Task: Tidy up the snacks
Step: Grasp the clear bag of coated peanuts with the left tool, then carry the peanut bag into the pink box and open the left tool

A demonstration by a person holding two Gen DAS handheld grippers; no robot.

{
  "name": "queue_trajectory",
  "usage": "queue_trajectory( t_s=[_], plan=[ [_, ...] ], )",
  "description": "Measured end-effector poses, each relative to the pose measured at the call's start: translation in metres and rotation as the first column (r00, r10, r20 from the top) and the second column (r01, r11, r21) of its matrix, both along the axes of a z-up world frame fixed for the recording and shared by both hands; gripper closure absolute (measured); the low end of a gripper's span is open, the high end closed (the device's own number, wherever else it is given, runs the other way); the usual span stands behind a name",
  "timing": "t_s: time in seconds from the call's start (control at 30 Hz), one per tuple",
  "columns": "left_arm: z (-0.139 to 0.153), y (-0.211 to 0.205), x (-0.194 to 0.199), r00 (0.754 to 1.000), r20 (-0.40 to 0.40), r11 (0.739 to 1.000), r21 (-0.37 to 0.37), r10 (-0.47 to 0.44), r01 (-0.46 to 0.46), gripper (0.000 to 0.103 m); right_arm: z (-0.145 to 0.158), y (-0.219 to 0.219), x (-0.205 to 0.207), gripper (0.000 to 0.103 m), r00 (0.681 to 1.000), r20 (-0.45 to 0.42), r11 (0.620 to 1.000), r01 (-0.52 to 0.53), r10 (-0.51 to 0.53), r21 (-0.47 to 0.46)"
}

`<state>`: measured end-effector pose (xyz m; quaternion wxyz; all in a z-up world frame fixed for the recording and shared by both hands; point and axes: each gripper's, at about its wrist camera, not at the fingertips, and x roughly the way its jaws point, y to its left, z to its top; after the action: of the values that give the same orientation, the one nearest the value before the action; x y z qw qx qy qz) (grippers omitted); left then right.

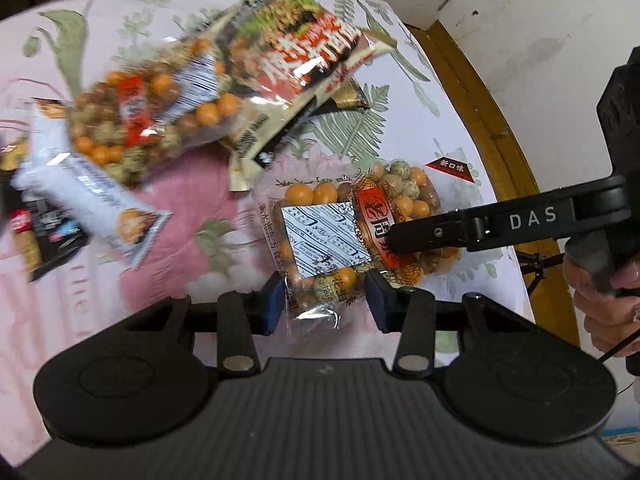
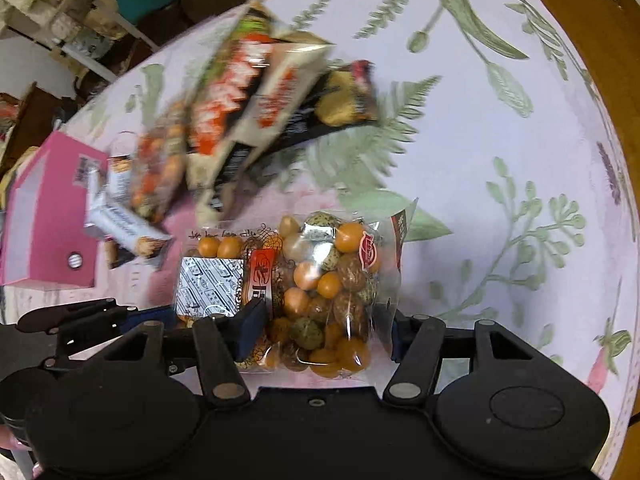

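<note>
Your left gripper (image 1: 326, 300) and right gripper (image 2: 324, 330) each straddle the same clear bag of coated peanuts (image 1: 352, 224), jaws spread, pads beside it on the floral tablecloth (image 2: 500, 160). A second peanut bag (image 1: 140, 120), two red-and-cream packets (image 1: 304, 60), one white bar (image 1: 92, 192) and one pink box (image 2: 48, 216) lie beyond.

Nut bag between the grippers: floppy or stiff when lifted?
Likely floppy: the nut bag is thin clear film around loose round nuts, so it should sag and shift. The glossy film may slip in the right gripper. Probably fairly hefty for its size.
</note>
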<state>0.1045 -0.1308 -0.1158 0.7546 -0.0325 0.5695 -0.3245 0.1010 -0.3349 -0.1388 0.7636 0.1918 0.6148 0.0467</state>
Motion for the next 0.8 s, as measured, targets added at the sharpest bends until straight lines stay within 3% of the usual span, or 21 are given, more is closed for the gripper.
queue_trajectory(
  t_s=[0.23, 0.6, 0.8],
  plan=[
    [0.027, 0.036, -0.016, 0.999, 0.019, 0.999, -0.008, 0.037, -0.037, 0.061, 0.023, 0.041, -0.012, 0.025, 0.996, 0.051, 0.997, -0.076, 0.076, 0.009],
    [0.067, 0.117, -0.051, 0.992, 0.033, 0.993, -0.001, 0.122, -0.122, 0.061, 0.060, 0.107, -0.025, 0.027, 0.973, 0.080, 0.974, -0.221, 0.217, 0.049],
    [0.101, 0.173, -0.058, 0.978, 0.093, 0.982, -0.014, 0.188, -0.187, 0.060, 0.101, 0.159, -0.014, 0.033, 0.924, 0.138, 0.931, -0.363, 0.357, 0.021]
  ],
)
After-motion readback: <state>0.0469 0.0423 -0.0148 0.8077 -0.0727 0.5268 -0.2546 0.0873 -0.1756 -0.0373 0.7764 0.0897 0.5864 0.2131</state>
